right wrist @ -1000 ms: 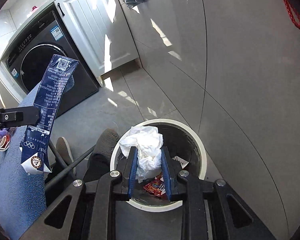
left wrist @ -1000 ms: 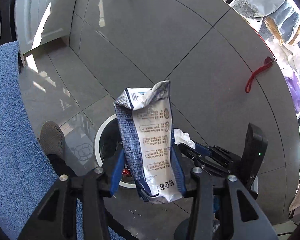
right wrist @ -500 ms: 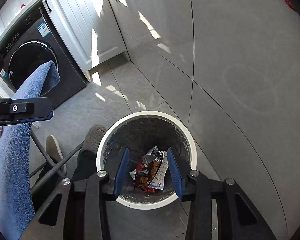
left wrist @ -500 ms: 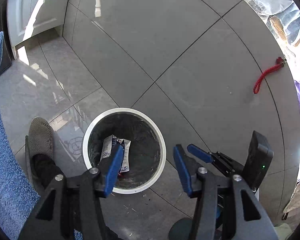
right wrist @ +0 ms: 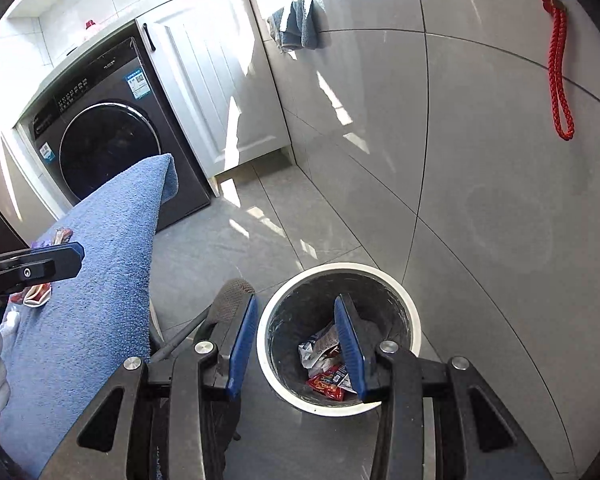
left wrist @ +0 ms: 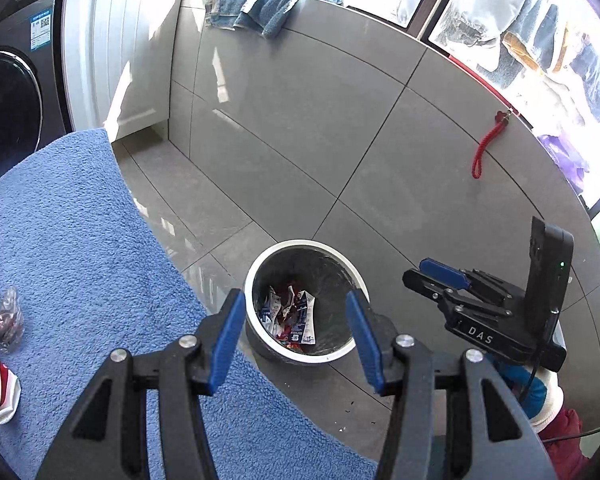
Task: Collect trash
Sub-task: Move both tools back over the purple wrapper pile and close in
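Note:
A white-rimmed trash bin (left wrist: 256,280) stands on the grey tile floor and holds crumpled wrappers and a carton (left wrist: 290,314); it also shows in the right wrist view (right wrist: 414,320). My left gripper (left wrist: 296,334) is open and empty, above the edge of the blue towel (left wrist: 72,240) and short of the bin. My right gripper (right wrist: 296,340) is open and empty above the bin's left rim; it shows in the left wrist view (left wrist: 444,276). More trash lies on the towel: a clear crumpled wrapper (left wrist: 6,316) and a red-and-white packet (left wrist: 0,392).
The towel-covered table (right wrist: 100,280) fills the left. A dark washing machine (right wrist: 100,140) and white cabinet (right wrist: 212,80) stand behind. A grey tiled wall (right wrist: 480,160) carries a red cord (right wrist: 558,68). A shoe (right wrist: 230,296) is beside the bin.
Both grippers let go of their trash, the carton and the white tissue, into the bin, then lifted and pulled back. Both now stand open and empty, higher above the bin.

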Demonstrator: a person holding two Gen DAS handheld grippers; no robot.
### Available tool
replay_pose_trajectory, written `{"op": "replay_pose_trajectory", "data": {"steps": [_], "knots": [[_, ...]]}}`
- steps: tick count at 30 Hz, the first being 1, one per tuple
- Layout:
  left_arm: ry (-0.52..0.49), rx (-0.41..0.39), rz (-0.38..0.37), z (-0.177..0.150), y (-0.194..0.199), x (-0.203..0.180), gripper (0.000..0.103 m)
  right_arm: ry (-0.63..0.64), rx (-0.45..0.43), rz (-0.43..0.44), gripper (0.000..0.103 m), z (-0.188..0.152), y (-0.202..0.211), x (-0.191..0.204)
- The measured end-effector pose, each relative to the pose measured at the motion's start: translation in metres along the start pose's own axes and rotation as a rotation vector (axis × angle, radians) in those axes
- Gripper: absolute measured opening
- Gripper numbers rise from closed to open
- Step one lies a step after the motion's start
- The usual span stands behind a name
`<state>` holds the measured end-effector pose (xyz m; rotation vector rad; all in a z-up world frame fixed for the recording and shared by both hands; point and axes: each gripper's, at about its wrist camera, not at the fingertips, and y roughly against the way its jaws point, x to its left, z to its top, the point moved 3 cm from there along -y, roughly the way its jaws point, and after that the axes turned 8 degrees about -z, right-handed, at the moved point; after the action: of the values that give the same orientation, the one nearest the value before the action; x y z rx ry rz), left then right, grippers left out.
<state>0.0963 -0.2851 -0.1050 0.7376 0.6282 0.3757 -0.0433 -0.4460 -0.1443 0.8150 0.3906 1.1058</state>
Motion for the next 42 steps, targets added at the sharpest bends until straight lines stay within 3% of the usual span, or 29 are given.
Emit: {"op": "replay_pose_trajectory", "data": {"steps": [12,25,34,42], "knots": [[0.077,-0.168,0.118,-0.059,0.130,0.042,0.050,0.094,-0.099,0.043,0.038,0.018,0.053,0.061],[0.211,-0.318,0.235,-0.129,0.229,0.102,0.050,0.208,-0.153,0.083,0.038,0.023,0.094,0.127],[0.345,-0.339,0.276,-0.154,0.251,0.162,0.050,0.294,-0.152,0.158,0.038,0.035,0.086,0.181],[0.457,-0.316,0.267,-0.129,0.223,0.204,0.050,0.383,-0.084,0.226,0.038,0.038,0.042,0.228]]}}
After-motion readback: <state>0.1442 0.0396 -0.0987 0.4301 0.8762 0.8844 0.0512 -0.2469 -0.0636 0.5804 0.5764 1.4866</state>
